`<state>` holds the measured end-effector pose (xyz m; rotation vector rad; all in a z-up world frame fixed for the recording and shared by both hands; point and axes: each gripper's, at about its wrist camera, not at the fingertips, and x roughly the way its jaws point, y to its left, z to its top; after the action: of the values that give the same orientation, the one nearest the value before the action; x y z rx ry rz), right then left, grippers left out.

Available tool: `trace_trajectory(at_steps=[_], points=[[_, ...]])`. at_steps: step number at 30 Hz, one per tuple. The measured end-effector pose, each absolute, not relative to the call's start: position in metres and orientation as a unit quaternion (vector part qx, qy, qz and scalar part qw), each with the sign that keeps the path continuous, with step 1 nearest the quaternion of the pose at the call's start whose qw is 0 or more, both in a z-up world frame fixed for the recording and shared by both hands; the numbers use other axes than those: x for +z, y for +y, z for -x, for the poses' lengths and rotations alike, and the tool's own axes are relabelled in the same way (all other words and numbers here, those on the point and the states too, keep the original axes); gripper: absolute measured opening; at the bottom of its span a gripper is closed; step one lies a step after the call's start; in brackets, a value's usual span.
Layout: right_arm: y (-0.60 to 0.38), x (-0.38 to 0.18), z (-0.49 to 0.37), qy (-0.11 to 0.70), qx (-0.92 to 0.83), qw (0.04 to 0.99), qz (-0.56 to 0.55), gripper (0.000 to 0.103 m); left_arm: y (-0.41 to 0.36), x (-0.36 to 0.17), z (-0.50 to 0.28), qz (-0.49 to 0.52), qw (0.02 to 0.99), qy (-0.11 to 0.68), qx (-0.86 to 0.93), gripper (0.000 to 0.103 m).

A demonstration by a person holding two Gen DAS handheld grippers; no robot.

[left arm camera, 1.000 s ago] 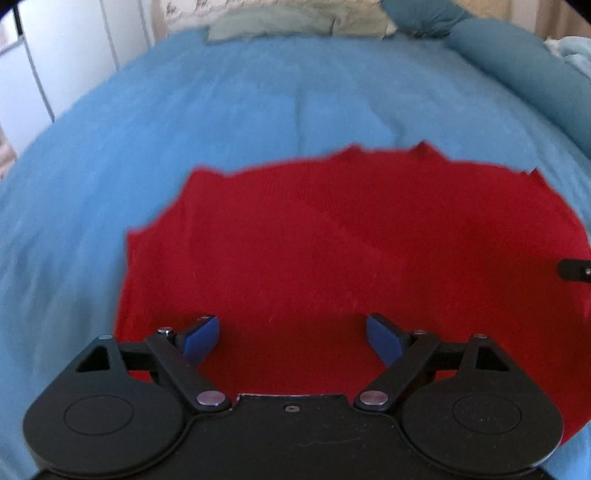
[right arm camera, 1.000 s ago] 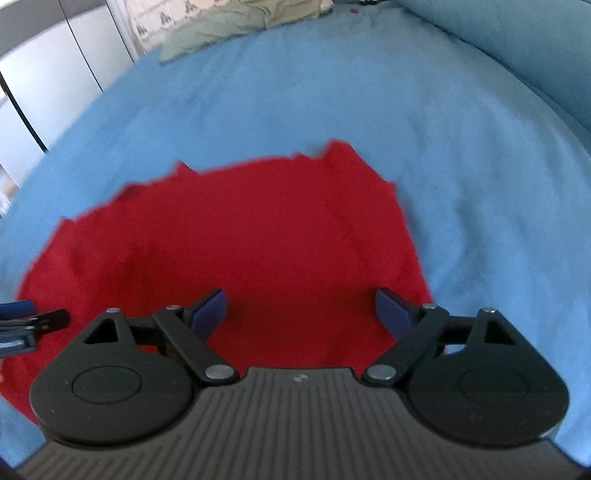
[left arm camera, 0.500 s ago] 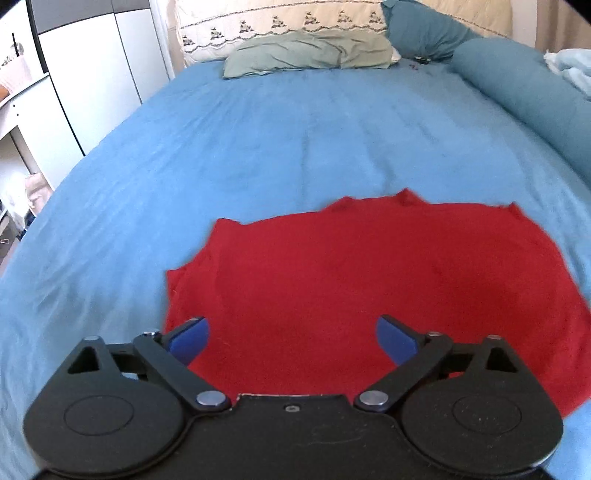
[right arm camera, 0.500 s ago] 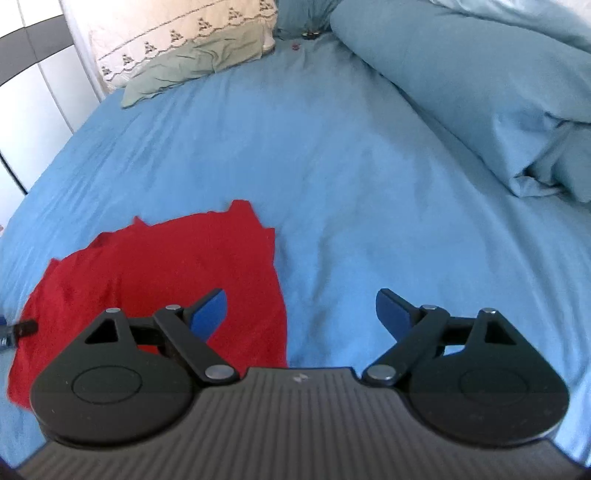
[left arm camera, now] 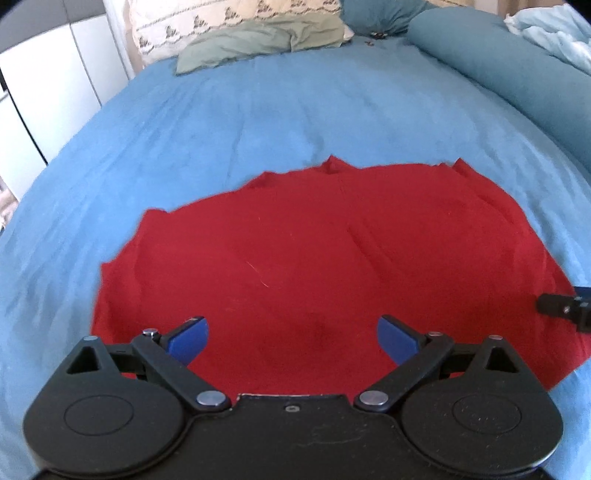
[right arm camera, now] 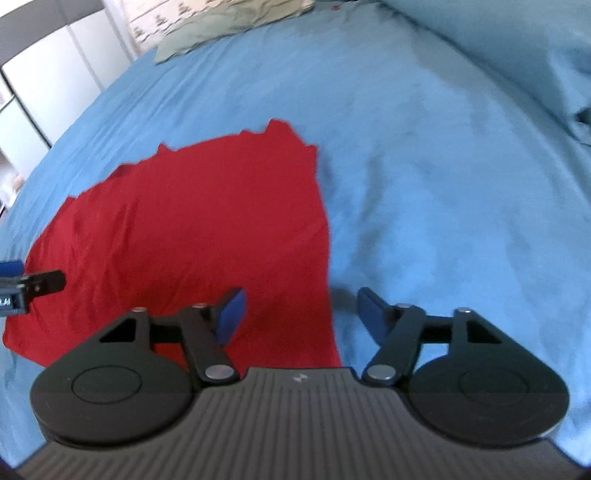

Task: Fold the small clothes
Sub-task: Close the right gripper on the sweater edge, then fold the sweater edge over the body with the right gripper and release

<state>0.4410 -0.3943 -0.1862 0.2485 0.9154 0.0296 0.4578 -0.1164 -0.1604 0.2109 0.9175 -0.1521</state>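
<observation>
A red garment (left arm camera: 314,258) lies spread flat on the blue bedspread (left arm camera: 258,110). My left gripper (left arm camera: 293,338) is open and empty, low over the garment's near edge. My right gripper (right arm camera: 301,310) is open and empty, straddling the garment's right edge (right arm camera: 184,229), its left finger over red cloth and its right finger over the bedspread (right arm camera: 424,166). The right gripper's tip shows at the right edge of the left wrist view (left arm camera: 561,306). The left gripper's tip shows at the left edge of the right wrist view (right arm camera: 33,284).
Pillows (left arm camera: 258,33) lie at the head of the bed. A rolled teal duvet (left arm camera: 517,62) runs along the right side and also shows in the right wrist view (right arm camera: 517,48). White cupboard doors (left arm camera: 55,85) stand to the left of the bed.
Both grippers have come back down and closer to the garment after lifting away half a second ago. The right gripper's jaws have narrowed somewhat. The garment lies as before.
</observation>
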Motion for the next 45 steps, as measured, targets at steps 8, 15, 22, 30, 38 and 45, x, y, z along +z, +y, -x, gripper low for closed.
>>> trace_trajectory(at_steps=[8,15,22,30,38,45], points=[[-0.386,-0.202,-0.453,0.45,0.031,0.889,-0.085,0.076,-0.118,-0.192,-0.48,-0.081,0.865,0.493,-0.049,0.1],[-0.386,-0.199,-0.454,0.457,0.054,0.88,-0.115,0.039,-0.116,-0.204,-0.493,-0.062,0.855,0.514,-0.04,0.103],[-0.401,-0.161,-0.462,0.446,0.039,0.856,-0.256,0.027,-0.11,-0.201,-0.5,-0.058,0.843,0.532,-0.052,0.103],[-0.302,-0.061,-0.507,0.397,0.173,0.881,-0.193,0.026,-0.058,-0.164,-0.501,-0.033,0.851,0.523,-0.047,0.094],[-0.093,-0.102,-0.533,0.448,0.311,0.837,-0.039,0.026,0.055,-0.152,-0.464,-0.057,0.861,0.506,-0.005,0.095],[-0.025,-0.158,-0.53,0.473,0.314,0.822,0.038,0.051,0.097,-0.172,-0.435,-0.043,0.857,0.513,-0.019,0.095]])
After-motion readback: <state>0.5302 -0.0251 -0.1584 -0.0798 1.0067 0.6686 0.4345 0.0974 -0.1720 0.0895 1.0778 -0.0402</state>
